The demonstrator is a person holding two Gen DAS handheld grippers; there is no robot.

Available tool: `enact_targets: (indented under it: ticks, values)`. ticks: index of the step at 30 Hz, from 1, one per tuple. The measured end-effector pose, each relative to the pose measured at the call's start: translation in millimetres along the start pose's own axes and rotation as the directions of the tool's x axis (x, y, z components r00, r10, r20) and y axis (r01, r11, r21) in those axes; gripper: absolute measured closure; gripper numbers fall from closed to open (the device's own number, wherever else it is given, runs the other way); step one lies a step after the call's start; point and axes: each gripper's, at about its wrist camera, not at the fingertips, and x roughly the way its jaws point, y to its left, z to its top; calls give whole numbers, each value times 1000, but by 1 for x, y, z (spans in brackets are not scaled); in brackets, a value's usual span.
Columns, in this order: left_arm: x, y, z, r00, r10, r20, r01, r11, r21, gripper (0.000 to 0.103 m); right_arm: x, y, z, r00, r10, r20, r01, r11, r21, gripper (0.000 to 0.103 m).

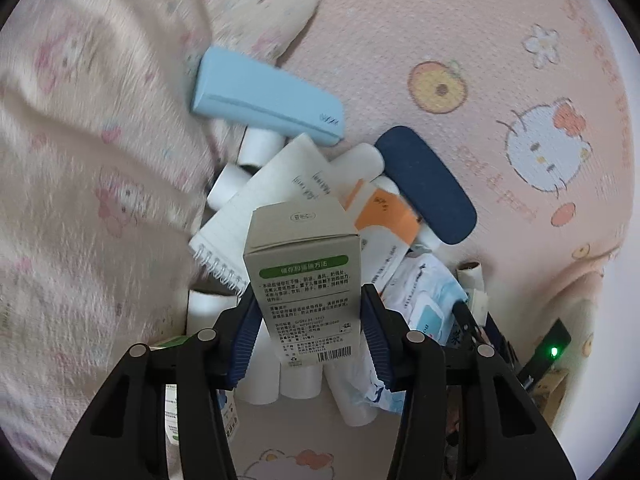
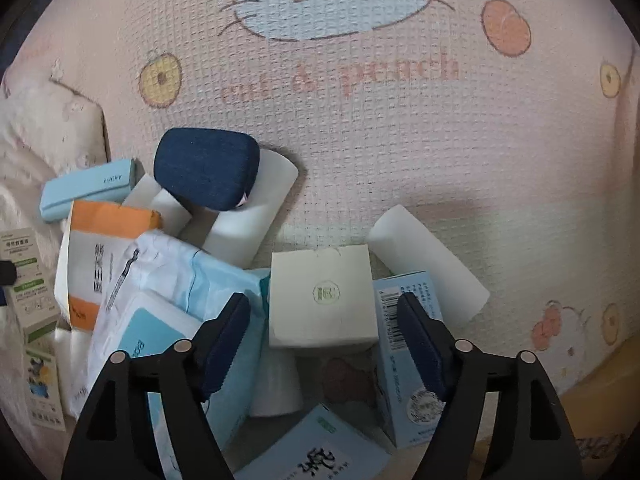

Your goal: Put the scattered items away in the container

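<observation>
Left gripper (image 1: 308,322) has its jaws closed on a grey-green carton (image 1: 304,276) with a green label band and barcode, gripped low on the side walls and lifted above the pile. Right gripper (image 2: 324,344) jaws are wide open, holding nothing, with a cream square box (image 2: 323,298) sitting between them but touching neither pad as far as I can tell. No container visible in either view, so I can't say where the drop-off is. The clutter is one heap: light-blue case (image 1: 266,96), navy glasses case (image 1: 426,184), spiral notebook (image 1: 256,216), orange-and-white packet (image 1: 382,216), wet-wipes pack (image 2: 172,304), white paper rolls (image 2: 428,268), and blue boxes (image 2: 404,356) near the right jaws. For the step in hand: keep the carton level, since the grip is low and it looks top-heavy, and lift clear of the notebook edge before traversing. For the right side, I'd centre on the cream box and close on its flat faces, not its corners. There's no table here; everything lies on a pink waffle-weave cat-print bed sheet (image 2: 400,120), soft, so items may shift when pressed. A rumpled cream blanket (image 1: 80,160) sits at left, blurred.
</observation>
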Motion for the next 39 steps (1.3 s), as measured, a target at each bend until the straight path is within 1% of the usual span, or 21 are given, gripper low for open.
enact_targets:
  ticks: [1, 3, 4, 5, 6, 7, 9, 16, 23, 28, 29, 30, 33, 37, 38, 39]
  values:
    - [-2, -5, 0, 1000, 6, 10, -6, 1000, 13, 51, 1, -1, 1, 1000, -6, 7, 6, 1000, 4, 20]
    - [-6, -14, -1, 999, 12, 35, -13, 999, 37, 51, 2, 0, 2, 1000, -6, 19, 6, 1000, 1, 19]
    - [-6, -18, 0, 999, 13, 44, -15, 999, 46, 51, 2, 0, 3, 1000, 1, 25, -1, 1000, 2, 20]
    - [-6, -23, 0, 999, 16, 52, -19, 998, 59, 51, 1, 1, 2, 999, 16, 32, -16, 1000, 0, 23]
    - [-7, -27, 0, 998, 17, 59, -21, 997, 69, 50, 0, 2, 1, 998, 41, 44, -41, 999, -9, 39]
    - [-6, -30, 1, 998, 15, 64, -20, 997, 74, 50, -2, 3, 0, 996, 72, 49, -71, 997, -21, 48]
    - [-8, -35, -1, 998, 5, 69, -11, 996, 89, 50, -5, 4, 0, 997, 55, 54, -54, 998, -25, 54]
    - [-14, -55, -9, 996, -16, 89, 2, 987, 161, 50, -21, -9, -5, 995, 78, 61, -81, 996, 49, 56]
    - [-23, -72, -23, 993, -21, 119, -10, 966, 257, 50, -59, -12, -21, 989, 86, 116, -98, 990, 99, 56]
    - [-29, -73, -36, 992, -59, 110, 26, 959, 282, 50, -98, -8, -27, 981, 96, 166, -117, 986, 117, 56]
    - [-31, -73, -40, 990, -41, 137, 7, 971, 239, 51, -106, -6, -29, 981, 97, 169, -118, 986, 116, 56]
    - [-34, -74, -45, 989, -49, 137, 13, 969, 248, 51, -115, -4, -32, 981, 96, 170, -116, 987, 111, 56]
    - [-39, -78, -60, 989, -66, 135, 21, 951, 309, 50, -136, 4, -43, 982, 93, 165, -110, 989, 96, 56]
    - [-42, -87, -86, 989, -57, 134, -10, 890, 456, 50, -161, 19, -65, 984, 90, 153, -101, 993, 66, 56]
    - [-43, -88, -94, 989, -57, 136, -15, 876, 482, 50, -169, 24, -71, 985, 87, 149, -97, 993, 61, 56]
    - [-45, -86, -100, 989, -60, 137, -16, 868, 497, 50, -172, 27, -75, 985, 88, 146, -97, 994, 59, 56]
